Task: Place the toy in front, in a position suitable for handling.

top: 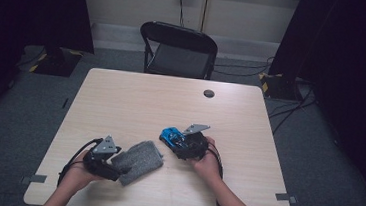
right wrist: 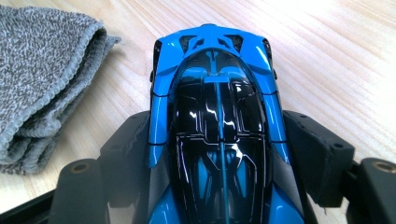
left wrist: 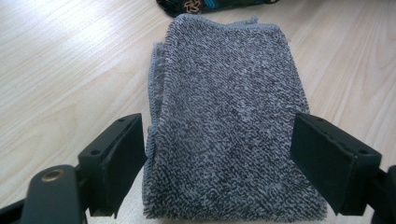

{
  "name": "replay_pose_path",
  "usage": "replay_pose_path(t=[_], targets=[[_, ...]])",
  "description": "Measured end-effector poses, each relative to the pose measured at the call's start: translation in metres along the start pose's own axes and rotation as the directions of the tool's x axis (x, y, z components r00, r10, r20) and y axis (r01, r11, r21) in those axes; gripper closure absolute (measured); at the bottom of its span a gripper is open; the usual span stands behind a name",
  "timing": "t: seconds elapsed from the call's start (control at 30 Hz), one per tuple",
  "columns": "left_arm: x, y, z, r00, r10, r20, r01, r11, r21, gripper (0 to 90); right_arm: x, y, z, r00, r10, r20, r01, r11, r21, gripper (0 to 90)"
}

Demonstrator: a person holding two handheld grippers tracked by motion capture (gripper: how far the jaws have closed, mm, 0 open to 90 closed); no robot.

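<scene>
R hand-held gripper (right wrist: 219,186) is clamped on the blue toy car (right wrist: 217,121), jaws pressing its flanks, car nose pointing away along the jaws; in high view the car (top: 170,135) sits just off the gripper's (top: 181,142) 10 o'clock, low over the bench (top: 136,99). L hand-held gripper (left wrist: 219,163) stands wide, jaws straddling the near end of the folded grey cloth (left wrist: 229,126) w/o pinching it; cloth lies flat, running toward 12 in that view. In high view the cloth (top: 138,160) is at the car's 7 o'clock, near but apart. Likely step: car secured, cloth about to be picked up, prob. for wiping. Next move calls for L jaws to close on the cloth's edge, lift, and bring it to the car while R keeps it steady.
</scene>
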State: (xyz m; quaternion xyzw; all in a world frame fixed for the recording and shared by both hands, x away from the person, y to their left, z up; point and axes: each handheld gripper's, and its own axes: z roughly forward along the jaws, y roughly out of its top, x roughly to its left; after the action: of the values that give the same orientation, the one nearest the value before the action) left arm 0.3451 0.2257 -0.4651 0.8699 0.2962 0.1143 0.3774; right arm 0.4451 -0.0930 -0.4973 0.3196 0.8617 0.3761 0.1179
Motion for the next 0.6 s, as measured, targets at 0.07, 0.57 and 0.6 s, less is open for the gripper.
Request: replay_pose_path(t=[0.07, 0.57, 0.6], targets=[[0.0, 0.0, 0.0, 1.0, 0.0, 0.001, 0.0, 1.0, 0.001, 17.6, -0.001, 0.0, 0.0, 1.0, 0.004, -0.004, -0.004, 1.0, 0.001, 27.6], [-0.011, 0.007, 0.027, 0.9983, 0.058, 0.013, -0.059, 0.9942, 0.09, 28.9, -0.002, -0.001, 0.001, 0.9999, -0.003, -0.01, 0.003, 1.0, -0.009, 26.8], [-0.011, 0.006, 0.029, 0.9988, 0.047, 0.015, -0.048, 0.994, 0.098, 30.7, -0.002, -0.001, 0.001, 0.9999, 0.002, -0.013, -0.002, 1.0, -0.009, 26.5]])
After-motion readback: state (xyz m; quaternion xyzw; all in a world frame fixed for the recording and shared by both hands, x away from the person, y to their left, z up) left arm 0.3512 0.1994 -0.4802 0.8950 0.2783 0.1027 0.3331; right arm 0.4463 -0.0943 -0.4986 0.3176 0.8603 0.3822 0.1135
